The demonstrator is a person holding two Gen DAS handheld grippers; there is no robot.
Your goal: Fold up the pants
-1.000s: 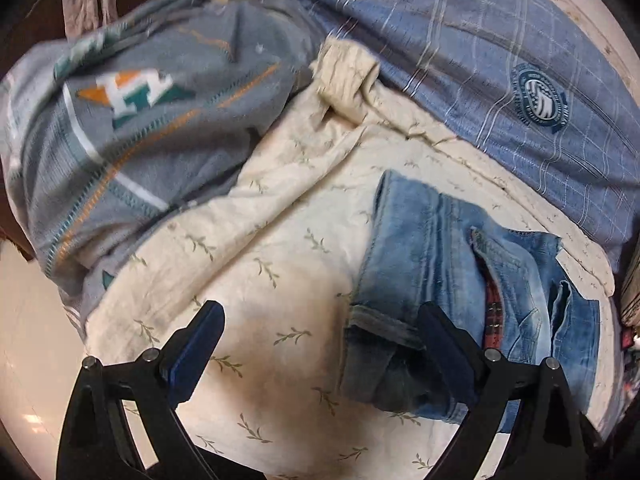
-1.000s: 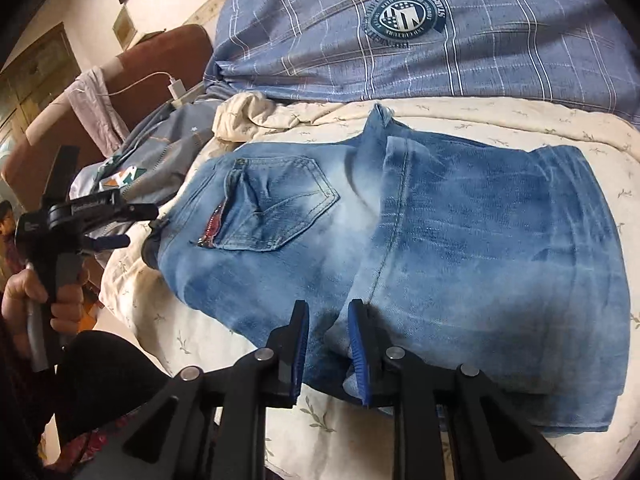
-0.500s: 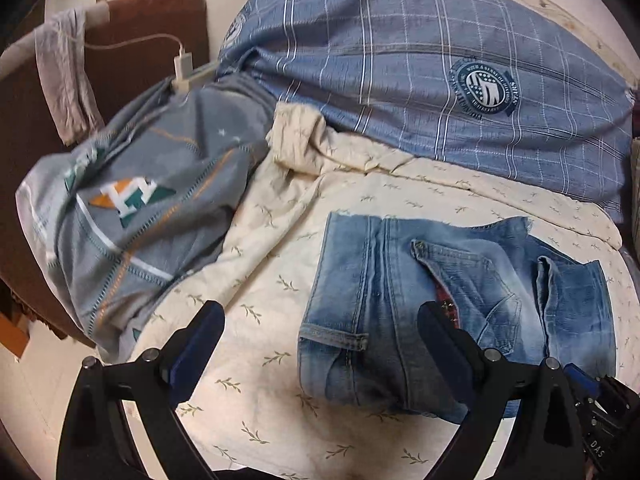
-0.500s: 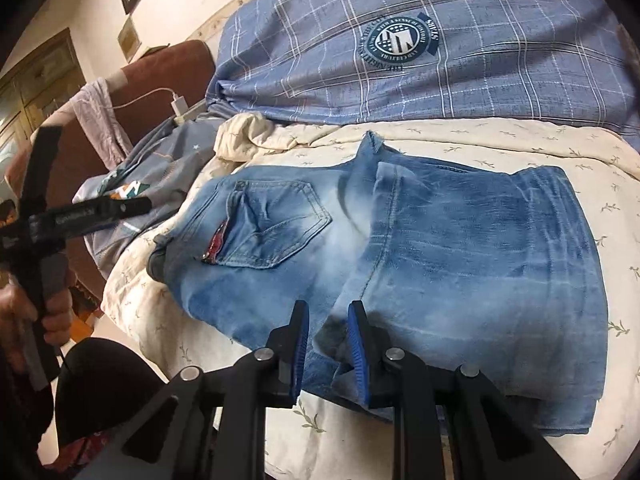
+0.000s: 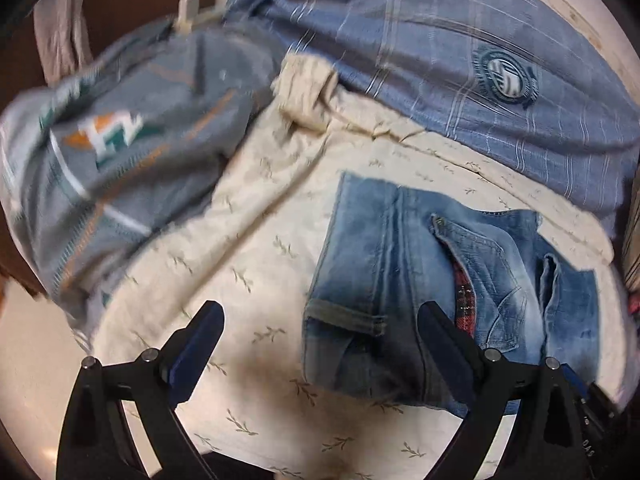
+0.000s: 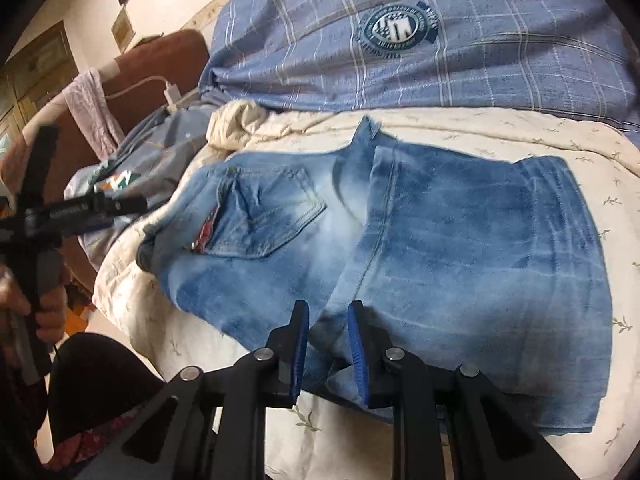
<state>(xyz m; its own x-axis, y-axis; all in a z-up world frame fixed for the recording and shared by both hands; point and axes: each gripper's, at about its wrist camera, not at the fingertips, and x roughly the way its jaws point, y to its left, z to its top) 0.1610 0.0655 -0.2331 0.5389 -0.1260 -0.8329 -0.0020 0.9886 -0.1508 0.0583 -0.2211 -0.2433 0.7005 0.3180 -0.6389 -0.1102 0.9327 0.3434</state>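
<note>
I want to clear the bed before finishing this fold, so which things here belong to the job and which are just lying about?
Part of the job:
jeans
right gripper, shut on the jeans
left gripper, open

Just lying about:
blue plaid pillow
grey pillow
charger
pink cloth

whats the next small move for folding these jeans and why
Probably lower the open left hand-held gripper onto the waistband end of the jeans and close on it. The right hand-held gripper is already shut on the near edge, while the left hangs above the bed sheet, holding nothing.
</note>
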